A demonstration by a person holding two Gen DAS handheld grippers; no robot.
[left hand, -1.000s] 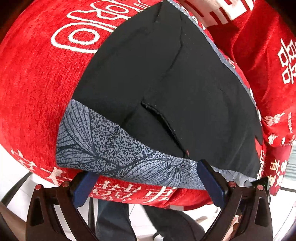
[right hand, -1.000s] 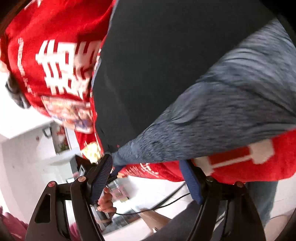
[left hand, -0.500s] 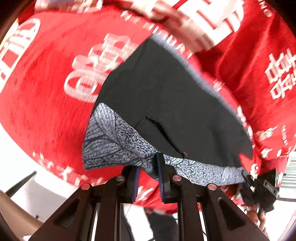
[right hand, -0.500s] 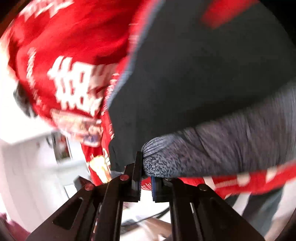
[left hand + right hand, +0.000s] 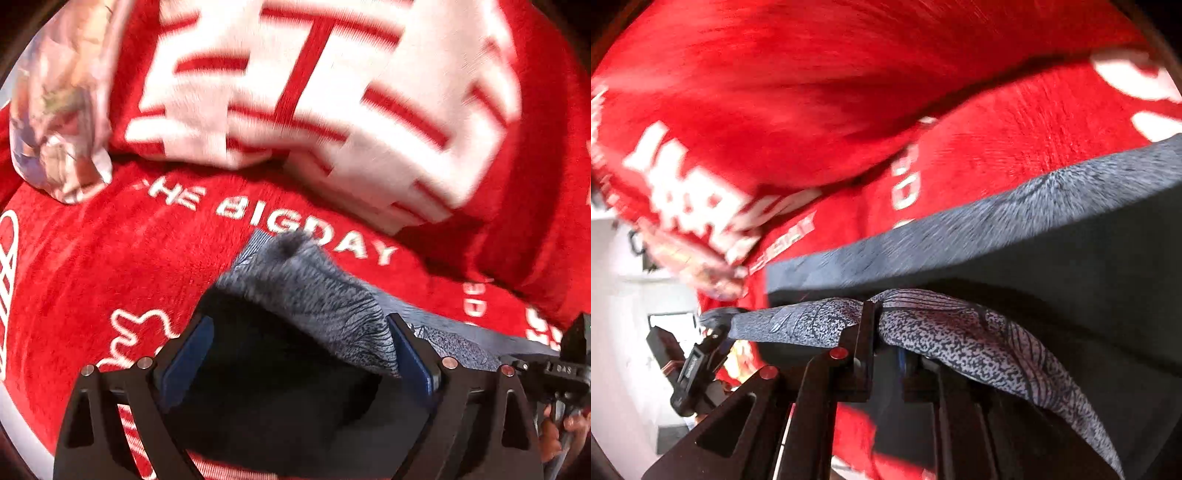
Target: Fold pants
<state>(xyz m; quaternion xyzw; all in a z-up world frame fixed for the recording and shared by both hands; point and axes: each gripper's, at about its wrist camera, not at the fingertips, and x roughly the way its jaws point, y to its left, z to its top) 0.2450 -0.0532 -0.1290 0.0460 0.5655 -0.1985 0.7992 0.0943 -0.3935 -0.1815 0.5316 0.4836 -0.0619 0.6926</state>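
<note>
Right claw [image 5: 882, 328] pinches pants [image 5: 960, 332] waistband

I see both views bright and evenly lit, with strong fisheye bending and black corners. Motion blur smears the white lettering on the red blanket [image 5: 110, 280] up top in my left view. In my right view the same blanket streaks badly; the pants [image 5: 960, 332] band close in stays sharp.

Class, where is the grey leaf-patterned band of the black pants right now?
In the right wrist view the grey leaf-patterned band is pinched in the right gripper, lifted above the black pants on the red blanket.
</note>
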